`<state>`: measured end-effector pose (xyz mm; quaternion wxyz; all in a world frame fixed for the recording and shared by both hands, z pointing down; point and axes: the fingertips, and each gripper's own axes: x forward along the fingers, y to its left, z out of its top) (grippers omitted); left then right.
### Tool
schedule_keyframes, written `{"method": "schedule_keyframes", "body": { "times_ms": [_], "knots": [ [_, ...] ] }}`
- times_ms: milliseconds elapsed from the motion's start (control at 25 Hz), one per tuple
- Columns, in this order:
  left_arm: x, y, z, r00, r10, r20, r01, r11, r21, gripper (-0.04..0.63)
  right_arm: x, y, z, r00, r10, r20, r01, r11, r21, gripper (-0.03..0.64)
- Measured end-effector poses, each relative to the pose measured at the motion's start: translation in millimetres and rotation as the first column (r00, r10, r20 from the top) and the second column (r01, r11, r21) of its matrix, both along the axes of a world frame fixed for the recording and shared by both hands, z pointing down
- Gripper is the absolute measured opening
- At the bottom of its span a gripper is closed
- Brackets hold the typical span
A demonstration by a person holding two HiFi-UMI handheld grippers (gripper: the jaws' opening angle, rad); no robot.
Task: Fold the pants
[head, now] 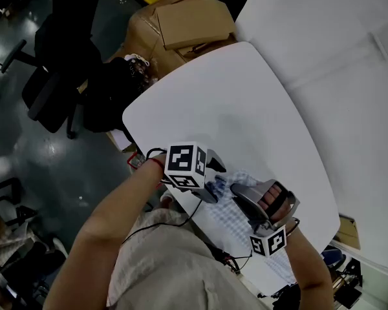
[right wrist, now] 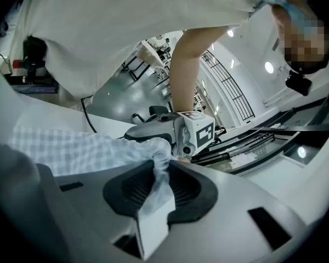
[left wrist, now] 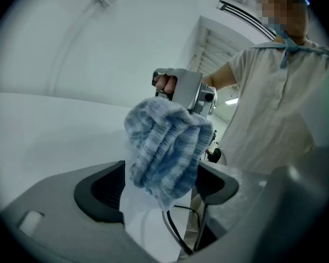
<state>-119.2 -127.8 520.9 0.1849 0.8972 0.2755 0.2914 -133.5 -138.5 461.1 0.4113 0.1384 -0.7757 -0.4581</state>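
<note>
Closest in the head view is the person's shirt. Beyond it, the left gripper and the right gripper meet over the near edge of the white table, with the checked pants bunched between them. In the left gripper view, its jaws stand wide apart. A gathered, ribbed part of the pants hangs between them, seemingly pressed by neither pad. In the right gripper view, its jaws are clamped on a thin fold of the pants, which trail off leftward.
</note>
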Motion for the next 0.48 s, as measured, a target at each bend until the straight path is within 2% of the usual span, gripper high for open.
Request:
{"method": "schedule_keyframes", "body": {
  "times_ms": [160,200,240,320,400,440,480],
  "knots": [
    [0,4,5,0.999,0.035,0.015,-0.034,0.999,-0.021,0.376,-5,1,-1,0.999,-0.04,-0.007,0.04,0.999,0.008,0.086],
    [-1,4,4,0.999,0.036,0.017,-0.035,0.999,-0.035,0.356,-5,1,-2,0.999,-0.039,-0.004,0.039,0.999,0.007,0.087],
    [-3,3,1,0.999,0.031,0.018,-0.03,0.998,-0.055,0.26,-4,0,-2,0.999,-0.035,-0.001,0.035,0.999,0.005,0.087],
    [-8,-2,-4,1.0,0.008,0.025,-0.006,0.995,-0.095,0.144,-1,-2,-3,1.0,-0.018,0.012,0.018,1.0,-0.01,0.087],
    [-15,-8,-7,0.998,-0.02,0.052,0.026,0.994,-0.103,0.102,1,-8,-1,0.998,0.035,0.055,-0.031,0.997,-0.076,0.094],
    [-19,-10,-6,0.997,-0.032,0.076,0.039,0.995,-0.088,0.094,3,-13,0,0.992,0.087,0.091,-0.073,0.987,-0.142,0.103],
    [-24,-12,-4,0.993,-0.044,0.106,0.051,0.997,-0.066,0.092,6,-20,1,0.98,0.153,0.13,-0.12,0.965,-0.234,0.115]
  ]
}}
